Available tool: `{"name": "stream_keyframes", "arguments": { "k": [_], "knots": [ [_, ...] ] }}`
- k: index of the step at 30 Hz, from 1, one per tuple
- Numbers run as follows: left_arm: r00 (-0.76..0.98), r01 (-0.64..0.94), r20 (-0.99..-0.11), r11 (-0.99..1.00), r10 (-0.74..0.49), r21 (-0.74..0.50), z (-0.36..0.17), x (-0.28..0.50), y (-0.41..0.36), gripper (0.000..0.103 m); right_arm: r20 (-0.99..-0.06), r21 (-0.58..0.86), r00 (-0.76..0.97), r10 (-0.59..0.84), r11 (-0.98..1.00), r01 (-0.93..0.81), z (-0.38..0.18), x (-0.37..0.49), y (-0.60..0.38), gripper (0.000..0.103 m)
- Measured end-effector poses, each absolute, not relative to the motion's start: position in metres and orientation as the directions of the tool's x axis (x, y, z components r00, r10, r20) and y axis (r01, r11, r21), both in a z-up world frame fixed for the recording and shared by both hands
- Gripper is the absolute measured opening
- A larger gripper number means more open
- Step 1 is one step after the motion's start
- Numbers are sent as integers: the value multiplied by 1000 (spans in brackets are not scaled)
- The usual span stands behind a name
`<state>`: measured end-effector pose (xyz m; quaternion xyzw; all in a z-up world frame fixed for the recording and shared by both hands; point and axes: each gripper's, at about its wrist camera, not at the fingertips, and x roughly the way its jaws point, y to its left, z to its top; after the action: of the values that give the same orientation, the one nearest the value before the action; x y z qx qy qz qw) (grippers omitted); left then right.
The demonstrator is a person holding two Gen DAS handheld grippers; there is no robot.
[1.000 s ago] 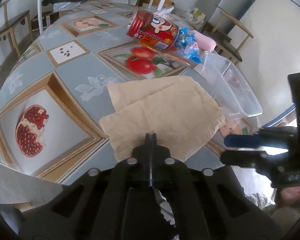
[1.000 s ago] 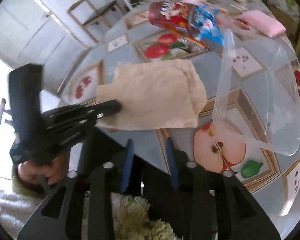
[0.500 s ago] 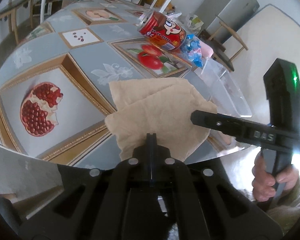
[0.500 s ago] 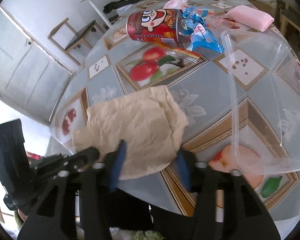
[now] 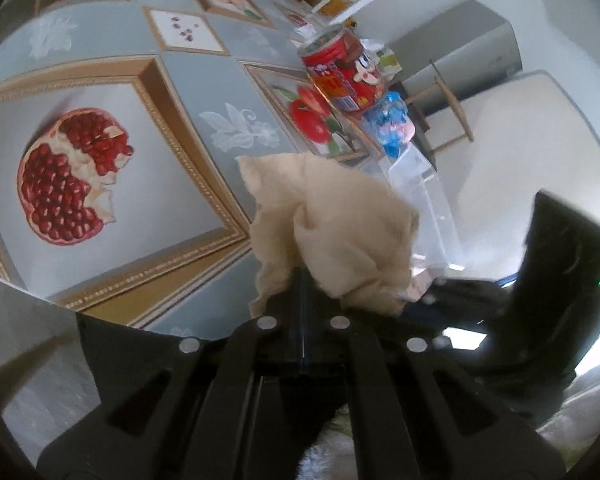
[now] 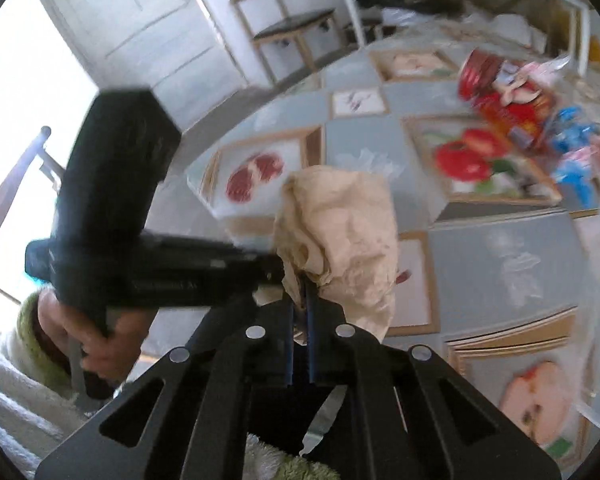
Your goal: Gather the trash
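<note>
- Fruit-print tablecloth [image 5: 204,92] covers a table; pale walls, a white door [image 6: 140,20] and a wooden chair [image 6: 288,28] lie behind
- Left gripper [image 5: 302,280]: jaws fully closed, pinching the near edge of a crumpled beige paper [image 5: 340,220], which bunches up above the fingertips at the table's near edge
- Right gripper [image 6: 300,292]: blue-lined jaws closed on the same paper [image 6: 340,232]; in this view the sheet rises as a wad just above the fingertips
- Both grippers meet at the paper, the left one reaching in from the left in the right wrist view, held by a hand [image 6: 96,340] in a green-cuffed sleeve
- Red can [image 5: 344,76] lies on its side farther back on the cloth, with blue wrappers [image 5: 388,128] just beside it
- Clear plastic tub [image 5: 424,196] sits beyond the paper, towards the right table edge
</note>
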<state>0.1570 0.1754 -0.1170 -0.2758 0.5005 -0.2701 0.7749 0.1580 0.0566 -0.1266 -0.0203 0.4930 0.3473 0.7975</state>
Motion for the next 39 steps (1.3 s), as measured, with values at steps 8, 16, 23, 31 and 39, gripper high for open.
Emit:
{"name": "stream_keyframes", "arguments": {
  "k": [8, 16, 23, 31, 39],
  "knots": [
    [426, 80, -605, 694, -673, -716, -112, 153, 200, 6, -797, 411, 179, 577, 735, -539, -143, 175, 50, 5],
    [504, 66, -569, 686, -650, -725, -93, 147, 224, 51, -816, 326, 212, 538, 731, -599, -137, 162, 55, 5],
    [436, 67, -541, 626, -719, -777, -100, 159, 212, 66, -829, 168, 307, 468, 730, -662, -132, 144, 64, 5],
    [419, 126, -655, 755, -628, -644, -93, 163, 185, 61, -816, 27, 398, 418, 716, -697, -132, 131, 72, 6],
    [397, 184, -743, 840, -538, -510, -91, 165, 167, 26, -799, -47, 468, 377, 737, -674, -124, 121, 60, 25]
  ]
}}
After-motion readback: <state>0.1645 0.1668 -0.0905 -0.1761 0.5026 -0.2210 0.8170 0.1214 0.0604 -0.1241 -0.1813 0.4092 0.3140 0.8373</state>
